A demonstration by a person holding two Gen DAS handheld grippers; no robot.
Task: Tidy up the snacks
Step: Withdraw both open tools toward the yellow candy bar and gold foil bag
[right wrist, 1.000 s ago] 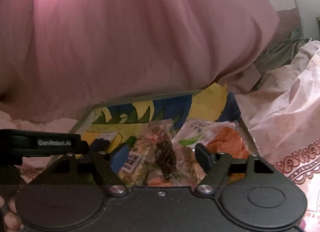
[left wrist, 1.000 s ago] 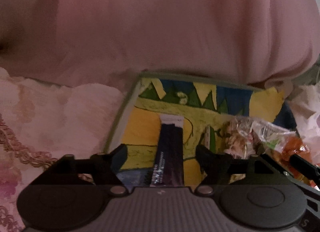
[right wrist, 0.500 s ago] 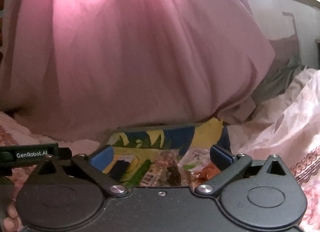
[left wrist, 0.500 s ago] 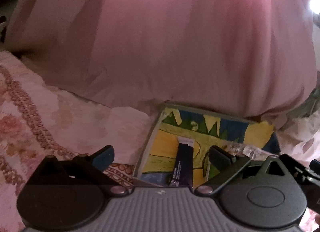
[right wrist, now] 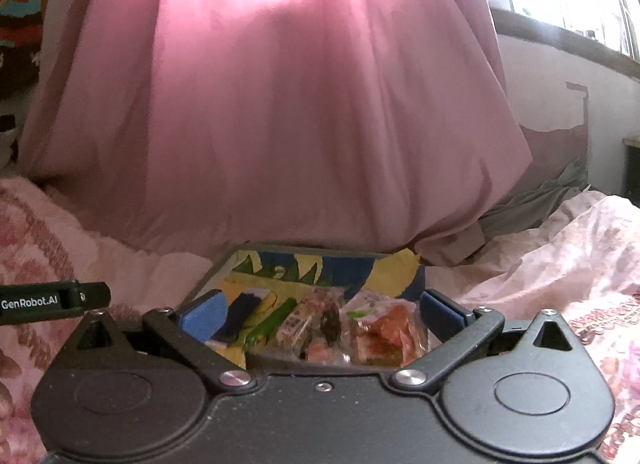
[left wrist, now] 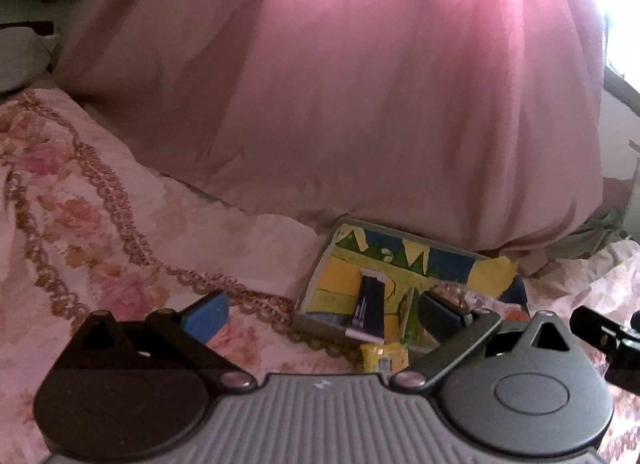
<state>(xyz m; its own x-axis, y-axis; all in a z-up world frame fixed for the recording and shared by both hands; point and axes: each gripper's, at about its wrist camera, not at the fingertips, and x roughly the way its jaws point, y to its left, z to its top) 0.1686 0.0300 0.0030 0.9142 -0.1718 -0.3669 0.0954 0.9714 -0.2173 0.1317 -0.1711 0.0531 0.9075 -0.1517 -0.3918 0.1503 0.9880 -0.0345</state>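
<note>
The left gripper [left wrist: 322, 314] stands wide open with nothing between its blue-padded fingers [left wrist: 206, 314], and it touches nothing. The right gripper [right wrist: 322, 310] is likewise spread fully, holding nothing, its pads clear of the snacks beyond them.

A shallow rectangular tray [left wrist: 320, 264] with a grey rim lies on the bed, its back edge against a pink curtain [left wrist: 360, 103]. Its floor is lined with a picture in yellow, blue and green shapes. In the left part of the tray lies a dark bar [left wrist: 366, 304], a long flat wrapper with a white end and small white print too fine to read. Right of it, in the right wrist view, a slim green stick [right wrist: 272, 324] lies tilted, then a clear crinkled packet [right wrist: 320, 324] of mixed nut-like pieces with a barcode label, and an orange bag [right wrist: 388, 328] of glossy film with a white and green top. These packets touch and partly overlap. A small yellow packet [left wrist: 384, 358] lies on the cloth just in front of the tray's near edge.

The left gripper's side arm reads "GenRobot.AI" [right wrist: 30, 302] in white on black.

The bedcover [left wrist: 100, 223] is soft pink cloth with rose prints and a brown braided scroll pattern. The curtain hangs in smooth folds, lit from behind.
</note>
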